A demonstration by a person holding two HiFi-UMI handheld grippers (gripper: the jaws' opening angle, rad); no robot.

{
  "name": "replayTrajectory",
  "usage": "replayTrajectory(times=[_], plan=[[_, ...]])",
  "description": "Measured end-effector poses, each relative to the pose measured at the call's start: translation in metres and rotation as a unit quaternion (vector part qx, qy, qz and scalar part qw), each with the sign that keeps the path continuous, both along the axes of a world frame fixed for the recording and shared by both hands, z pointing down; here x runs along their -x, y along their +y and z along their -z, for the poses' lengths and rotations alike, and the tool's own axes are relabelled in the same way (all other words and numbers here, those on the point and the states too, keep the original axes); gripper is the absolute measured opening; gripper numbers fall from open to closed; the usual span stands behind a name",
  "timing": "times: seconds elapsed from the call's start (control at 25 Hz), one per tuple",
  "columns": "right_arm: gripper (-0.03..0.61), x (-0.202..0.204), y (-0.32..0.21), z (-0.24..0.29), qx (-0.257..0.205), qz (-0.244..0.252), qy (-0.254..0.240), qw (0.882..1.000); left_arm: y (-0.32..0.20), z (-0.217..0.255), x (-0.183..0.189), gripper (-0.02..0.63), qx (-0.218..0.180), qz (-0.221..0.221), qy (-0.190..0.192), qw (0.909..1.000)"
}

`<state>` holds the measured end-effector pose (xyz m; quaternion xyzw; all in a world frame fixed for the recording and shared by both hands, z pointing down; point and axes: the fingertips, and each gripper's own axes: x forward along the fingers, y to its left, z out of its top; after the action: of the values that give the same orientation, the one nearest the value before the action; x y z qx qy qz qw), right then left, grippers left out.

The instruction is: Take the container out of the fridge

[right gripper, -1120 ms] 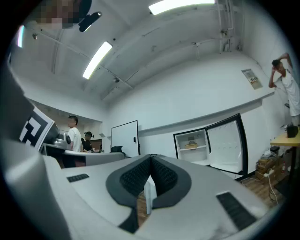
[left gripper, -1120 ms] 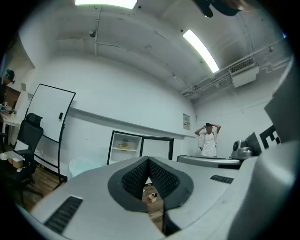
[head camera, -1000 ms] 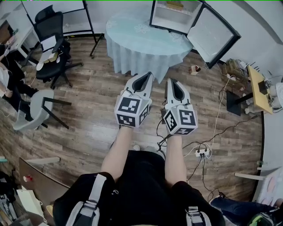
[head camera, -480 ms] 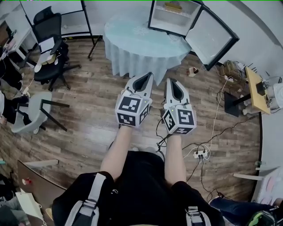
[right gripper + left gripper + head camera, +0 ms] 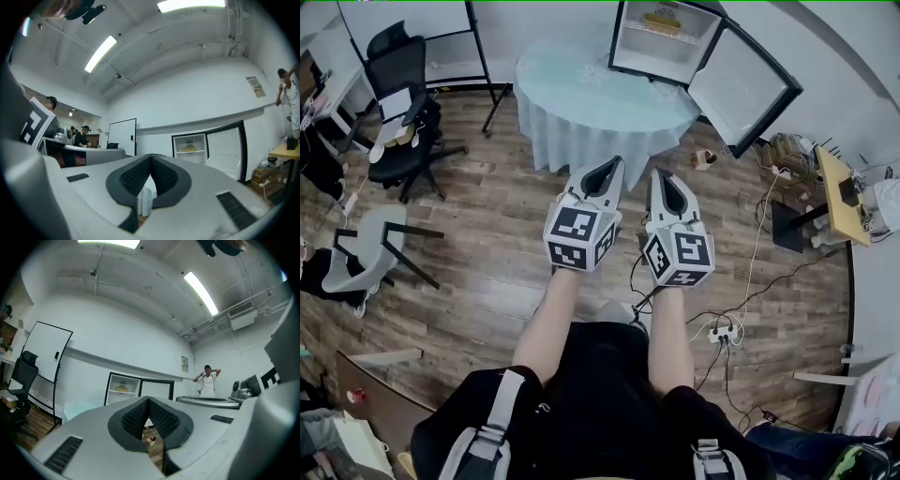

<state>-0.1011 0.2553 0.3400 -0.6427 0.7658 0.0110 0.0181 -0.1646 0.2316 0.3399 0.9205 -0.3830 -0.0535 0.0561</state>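
Observation:
A small fridge (image 5: 661,42) stands open behind a round table (image 5: 600,94) with a pale blue cloth, its door (image 5: 741,89) swung out to the right. On its upper shelf sits a yellowish container (image 5: 662,17). My left gripper (image 5: 605,169) and right gripper (image 5: 667,178) are held side by side over the wooden floor, short of the table. Both are shut with nothing between the jaws. The left gripper view shows the left gripper (image 5: 148,399) with the fridge (image 5: 123,390) far behind it. The right gripper view shows the right gripper (image 5: 151,157), fridge (image 5: 190,149) and container (image 5: 189,149).
A black office chair (image 5: 398,103) and a grey chair (image 5: 366,248) stand at the left, with a whiteboard stand (image 5: 483,56) behind them. Cables and a power strip (image 5: 722,330) lie on the floor at the right, near a wooden side table (image 5: 844,192). A person (image 5: 207,380) stands far off.
The view has drawn a little nearer to the table and fridge, and the chairs have slid toward the left edge. Both grippers keep the same pose, shut.

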Motion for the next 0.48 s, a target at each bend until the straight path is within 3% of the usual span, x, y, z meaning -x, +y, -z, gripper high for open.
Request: replayTrajectory(times=[0.48], plan=[[0.005,-0.03,-0.048,0.01,-0.012,0.002,0.011,1.0,-0.048,0.01,-0.028,0.002,-0.012,0.003,0.008,0.9999]])
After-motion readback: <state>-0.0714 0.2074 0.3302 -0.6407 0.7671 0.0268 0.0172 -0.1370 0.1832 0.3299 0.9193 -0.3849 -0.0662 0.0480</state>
